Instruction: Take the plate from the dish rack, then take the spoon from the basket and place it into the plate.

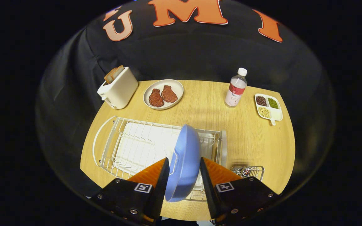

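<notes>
With the plate (184, 161) standing on edge in the rack (130, 147) between my gripper's (184, 171) spread fingers, I would close squarely on its rim, then lift straight up.

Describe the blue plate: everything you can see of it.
The blue plate is a plain, smooth, matte-looking dish, light blue all over, with a raised rim. It stands on edge, nearly upright, in the right part of the white wire dish rack, its underside turned toward the right finger. It sits between the fingers of the gripper, which flank its rim closely; whether both press on it cannot be told. Nothing lies on it.
</notes>
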Demonstrator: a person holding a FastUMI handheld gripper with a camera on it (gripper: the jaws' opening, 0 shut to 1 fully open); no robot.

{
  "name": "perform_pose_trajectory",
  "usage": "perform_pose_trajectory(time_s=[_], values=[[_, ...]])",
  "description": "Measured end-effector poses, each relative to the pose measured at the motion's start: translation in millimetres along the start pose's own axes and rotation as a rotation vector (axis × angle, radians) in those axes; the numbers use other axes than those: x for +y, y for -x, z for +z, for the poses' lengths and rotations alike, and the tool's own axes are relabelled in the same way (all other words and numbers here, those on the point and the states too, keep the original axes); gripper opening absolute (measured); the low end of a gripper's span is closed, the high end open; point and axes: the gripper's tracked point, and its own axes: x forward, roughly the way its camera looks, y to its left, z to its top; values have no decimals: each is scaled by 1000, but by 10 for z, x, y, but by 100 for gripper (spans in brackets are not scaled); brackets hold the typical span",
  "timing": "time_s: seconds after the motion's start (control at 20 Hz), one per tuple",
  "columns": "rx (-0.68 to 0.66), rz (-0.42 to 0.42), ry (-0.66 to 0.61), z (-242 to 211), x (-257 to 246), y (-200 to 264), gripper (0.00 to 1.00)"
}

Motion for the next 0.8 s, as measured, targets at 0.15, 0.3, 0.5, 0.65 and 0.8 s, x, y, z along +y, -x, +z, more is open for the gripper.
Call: perform_pose_trajectory(time_s=[0.15,0.3,0.5,0.65,0.8], values=[[101,-36,-6,-95,-32,-187,49],[168,-86,-29,-204,-75,-327,41],[176,-143,-70,-200,-190,-235,33],[131,-162,-136,-100,-266,-105,30],[153,-163,-160,-174,-281,3,30]])
